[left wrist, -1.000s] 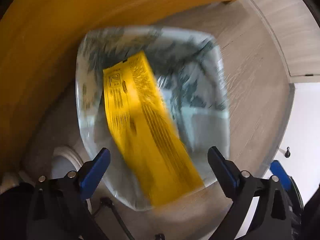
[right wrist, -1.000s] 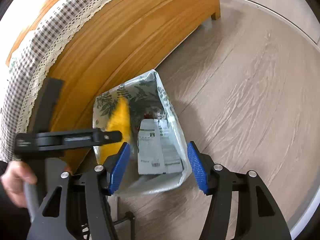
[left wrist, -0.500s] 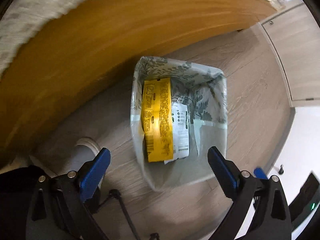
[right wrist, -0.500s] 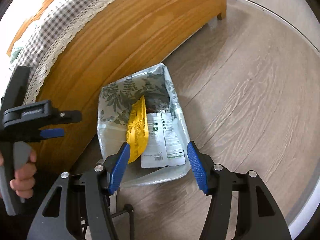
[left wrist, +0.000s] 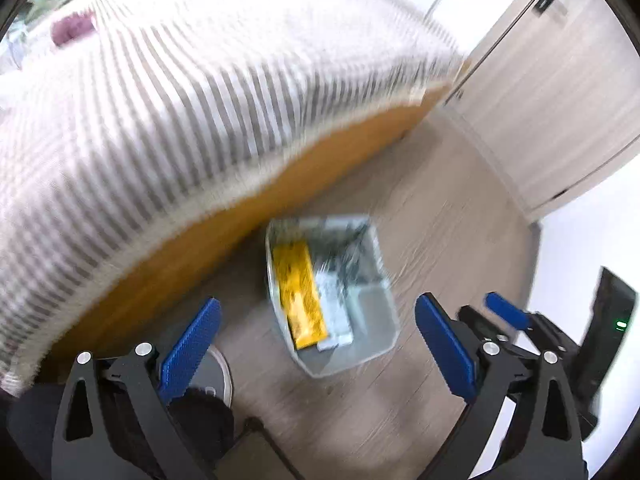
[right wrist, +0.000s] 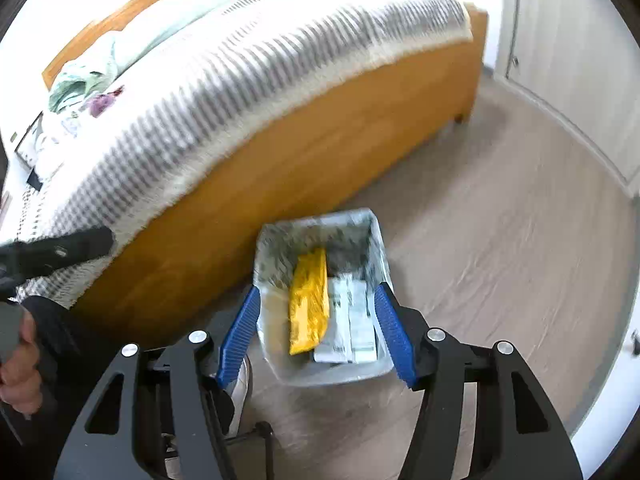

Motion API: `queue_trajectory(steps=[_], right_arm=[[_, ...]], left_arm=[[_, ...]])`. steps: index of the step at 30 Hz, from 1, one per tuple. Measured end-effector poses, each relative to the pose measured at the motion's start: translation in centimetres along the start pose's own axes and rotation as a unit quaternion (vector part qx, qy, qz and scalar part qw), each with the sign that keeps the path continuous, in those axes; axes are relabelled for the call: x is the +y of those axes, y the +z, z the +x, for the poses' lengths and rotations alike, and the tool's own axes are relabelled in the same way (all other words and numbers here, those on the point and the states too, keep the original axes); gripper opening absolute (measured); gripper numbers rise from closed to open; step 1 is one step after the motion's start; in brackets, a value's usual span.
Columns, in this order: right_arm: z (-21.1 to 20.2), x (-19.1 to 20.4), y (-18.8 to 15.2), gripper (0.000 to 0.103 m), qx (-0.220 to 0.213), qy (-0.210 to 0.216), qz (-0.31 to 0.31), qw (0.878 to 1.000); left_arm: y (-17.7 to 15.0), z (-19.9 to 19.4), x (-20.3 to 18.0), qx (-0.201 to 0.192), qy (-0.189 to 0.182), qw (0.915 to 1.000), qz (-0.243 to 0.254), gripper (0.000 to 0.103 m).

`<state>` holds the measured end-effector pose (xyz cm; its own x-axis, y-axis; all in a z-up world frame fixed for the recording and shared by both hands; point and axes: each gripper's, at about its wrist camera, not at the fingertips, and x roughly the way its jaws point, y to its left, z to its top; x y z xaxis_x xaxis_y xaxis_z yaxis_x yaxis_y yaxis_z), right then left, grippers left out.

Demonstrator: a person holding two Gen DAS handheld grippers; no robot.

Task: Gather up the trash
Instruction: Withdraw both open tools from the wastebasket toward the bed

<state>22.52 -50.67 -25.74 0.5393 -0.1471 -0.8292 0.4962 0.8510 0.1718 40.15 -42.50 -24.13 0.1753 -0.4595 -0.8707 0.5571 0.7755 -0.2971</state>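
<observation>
Free room and obstacles around the trash bin [right wrist: 280, 364]. The bin stands on bare wood floor [right wrist: 500, 248], open from its twelve to six o'clock side. At nine to eleven o'clock the wooden bed frame [right wrist: 304, 168] stands just beside it, closing that side; the checked bedspread [right wrist: 240, 80] overhangs the frame's top edge. Cupboard doors [right wrist: 568, 60] bound the floor at one o'clock. The bin's mouth is open upward, partly filled by a yellow packet [right wrist: 308, 304] and white wrappers [right wrist: 348, 324].
</observation>
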Motion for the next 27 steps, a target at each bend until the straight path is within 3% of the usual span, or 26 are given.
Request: queue_trajectory(steps=[7,15,23,27], right_arm=[[-3.7,7.9,3.7,0.062,-0.054,0.0,-0.065,0.996],[-5.0,16.6,5.9,0.065,-0.083,0.027,-0.116,0.989],[-2.9,24.9,7.6,0.068,-0.084,0.047,-0.167,0.981],[-2.0,28.5,8.6,0.068,-0.082,0.064,-0.184,0.977]], left_arm=[[-0.7,-10.4,5.6,-0.123,0.003,0.9923,-0.013,0.094],[-2.6,-17.1,16.1,-0.168,0.072,0.9797,-0.082,0.094],[-4.1,-20.8,26.2,-0.18,0.079,0.9652,-0.173,0.094],[-3.2,-22.1,30.5,-0.192,0.094,0.9585,-0.189,0.094]])
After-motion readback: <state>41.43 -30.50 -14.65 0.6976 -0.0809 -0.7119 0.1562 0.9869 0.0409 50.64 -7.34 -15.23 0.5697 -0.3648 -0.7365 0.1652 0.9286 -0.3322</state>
